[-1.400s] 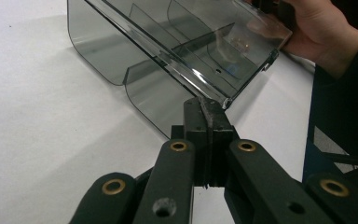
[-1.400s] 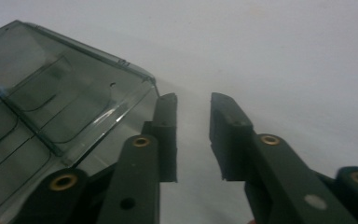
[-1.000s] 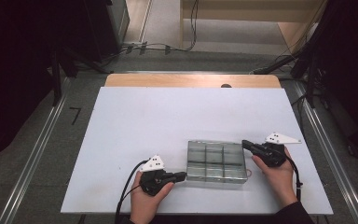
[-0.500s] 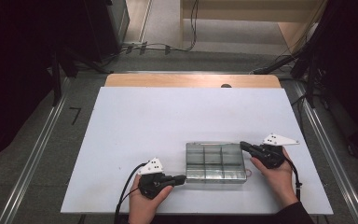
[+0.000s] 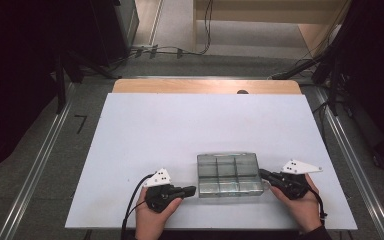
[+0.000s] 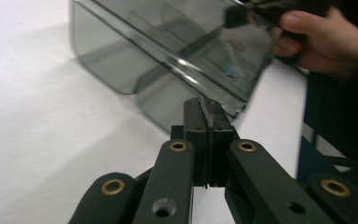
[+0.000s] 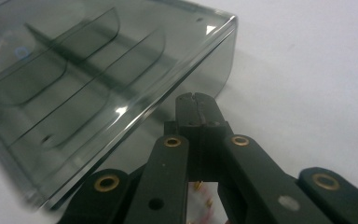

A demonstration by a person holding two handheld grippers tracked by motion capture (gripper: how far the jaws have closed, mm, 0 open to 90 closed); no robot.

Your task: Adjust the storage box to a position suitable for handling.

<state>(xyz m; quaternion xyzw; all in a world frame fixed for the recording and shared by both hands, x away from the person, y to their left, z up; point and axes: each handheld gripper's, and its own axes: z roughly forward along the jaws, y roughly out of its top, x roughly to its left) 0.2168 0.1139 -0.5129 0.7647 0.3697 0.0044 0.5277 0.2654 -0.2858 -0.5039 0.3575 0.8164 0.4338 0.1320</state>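
Insp. note, my two grippers at the table (image 5: 130, 150), white top.

Item: clear smoky plastic organiser box (image 5: 228, 175), lid shut, dividers visible thru it, six compartments, two rows of three. Lies flat on table, near my edge, right of centre, between my two tools.

Left gripper (image 5: 192, 190): in my left hand (image 5: 150, 217), lying roughly level, tips aimed at box's near-left corner. In the left gripper view the gripper (image 6: 207, 108) has jaws pressed together pad to pad, nothing between them. Tips just beside the box wall (image 6: 168, 98); can't tell if actually touching. My right hand (image 6: 324, 39) seen beyond the box's far end there.

Right gripper (image 5: 263, 174): in my right hand (image 5: 304, 202), tips at box's right end, approx mid-height of that side. In the right gripper view the gripper (image 7: 196, 100) also has jaws pressed together, empty. Tips sit against or just beside the box (image 7: 98, 79) below its lid edge; contact not certain.

Box not pinched by either tool. Cable (image 5: 130, 210) trails from left gripper off near edge.
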